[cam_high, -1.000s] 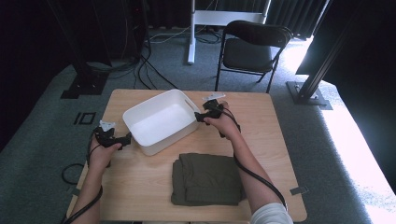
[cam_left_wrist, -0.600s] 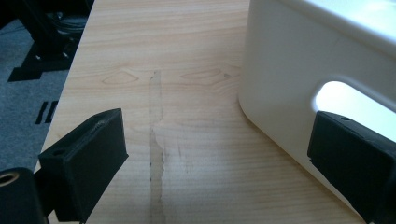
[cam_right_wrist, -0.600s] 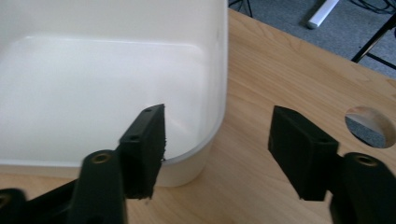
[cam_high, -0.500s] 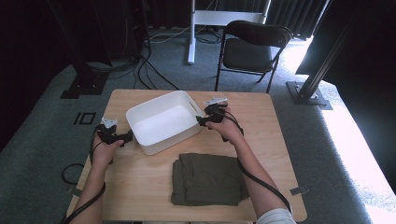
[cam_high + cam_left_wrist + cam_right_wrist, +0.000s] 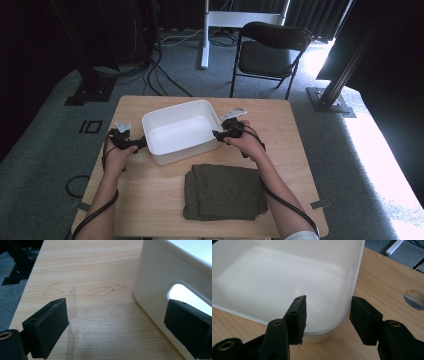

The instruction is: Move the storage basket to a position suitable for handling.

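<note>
White plastic bin (image 5: 180,132) near the table's (image 5: 150,200) far edge, right gripper (image 5: 328,315) straddling its rim (jaws just closing, not yet touching), left gripper (image 5: 117,325) wide beside its handle cutout, bin empty.

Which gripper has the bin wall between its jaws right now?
The right gripper: its jaws, just closing, straddle the white bin's rim, one inside, one outside. The left gripper stands wide open beside the bin's handle end, its jaws over bare table.

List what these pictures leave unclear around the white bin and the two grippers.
- Right gripper: its jaws straddle the white bin wall; pad contact is unclear in the right gripper view.
- Left gripper: right jaw overlaps the bin's handle cutout; touching unclear.
- Folded cloth: garment type too small in the high view.
</note>
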Demonstrator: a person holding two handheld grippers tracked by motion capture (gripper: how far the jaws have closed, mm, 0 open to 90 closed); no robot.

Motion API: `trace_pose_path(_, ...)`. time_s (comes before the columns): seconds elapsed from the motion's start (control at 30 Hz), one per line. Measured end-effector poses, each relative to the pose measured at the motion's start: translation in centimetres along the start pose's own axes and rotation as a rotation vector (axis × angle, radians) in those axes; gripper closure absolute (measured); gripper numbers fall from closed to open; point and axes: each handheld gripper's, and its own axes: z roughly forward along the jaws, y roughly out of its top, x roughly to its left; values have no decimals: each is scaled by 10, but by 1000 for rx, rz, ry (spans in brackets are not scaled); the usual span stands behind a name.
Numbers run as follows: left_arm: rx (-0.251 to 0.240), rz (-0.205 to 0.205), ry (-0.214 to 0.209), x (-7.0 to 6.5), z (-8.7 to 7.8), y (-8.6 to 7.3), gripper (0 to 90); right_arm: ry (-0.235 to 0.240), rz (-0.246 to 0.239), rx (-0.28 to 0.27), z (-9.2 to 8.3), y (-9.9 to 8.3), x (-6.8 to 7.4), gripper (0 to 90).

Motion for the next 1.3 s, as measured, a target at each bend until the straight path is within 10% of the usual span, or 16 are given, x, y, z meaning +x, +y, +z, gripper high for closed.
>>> trace_pose_path(1.3,11,51,-20,-47,38,33,96,-51,83,12,-48,-41,-16,464)
